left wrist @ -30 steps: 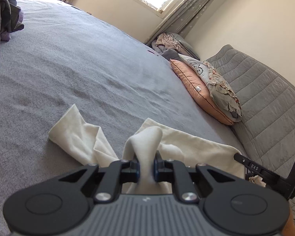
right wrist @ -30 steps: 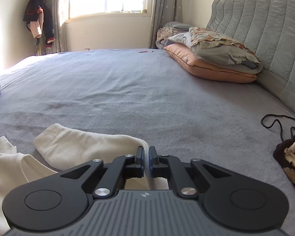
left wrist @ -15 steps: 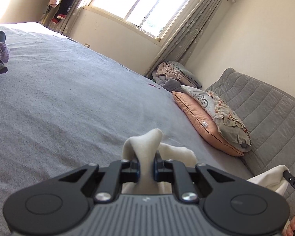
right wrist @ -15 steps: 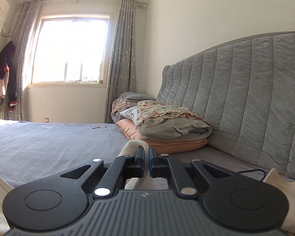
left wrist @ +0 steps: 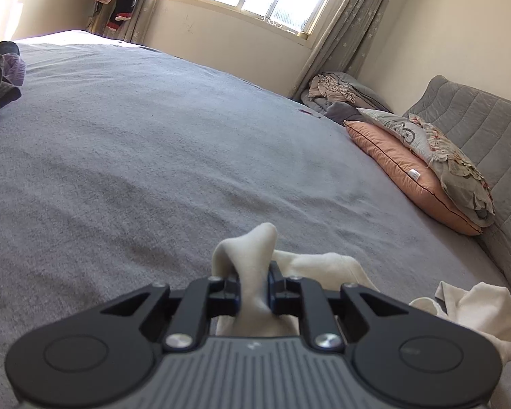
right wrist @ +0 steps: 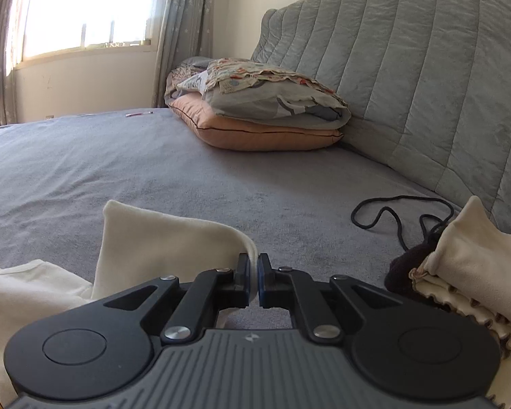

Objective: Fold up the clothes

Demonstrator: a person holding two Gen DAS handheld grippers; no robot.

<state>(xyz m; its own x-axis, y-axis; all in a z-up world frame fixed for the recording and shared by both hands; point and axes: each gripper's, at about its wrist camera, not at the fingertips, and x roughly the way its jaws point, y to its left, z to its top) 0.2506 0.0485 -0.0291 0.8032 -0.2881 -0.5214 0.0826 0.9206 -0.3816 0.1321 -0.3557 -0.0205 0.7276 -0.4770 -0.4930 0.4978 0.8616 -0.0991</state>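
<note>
The grey bed cover (left wrist: 153,156) fills most of both views, running from the lower edge up to the window wall. The quilted grey headboard (right wrist: 426,78) occupies the upper right of the right wrist view. Against its base, right of centre, lies an orange pillow (right wrist: 265,134) with a grey patterned pillow (right wrist: 276,99) stacked on it. The cream garment (right wrist: 160,242) sits in the lower part of both frames: in the right wrist view a flap of it rises at lower centre-left, with more of it spreading into the lower left corner, where an orange print shows. My left gripper (left wrist: 254,291) is clenched on a bunched fold of this garment, which stands up above the fingers at lower centre of the left wrist view. My right gripper (right wrist: 252,281) is pinched tight on a thin edge of the same cloth. A second cream piece with a ruffled brown-trimmed hem (right wrist: 466,272) lies at the lower right, touching a dark item (right wrist: 408,272). A black cord (right wrist: 388,220) loops on the cover beside it. Dark clothing (left wrist: 1,75) is heaped at the left edge of the left wrist view.
</note>
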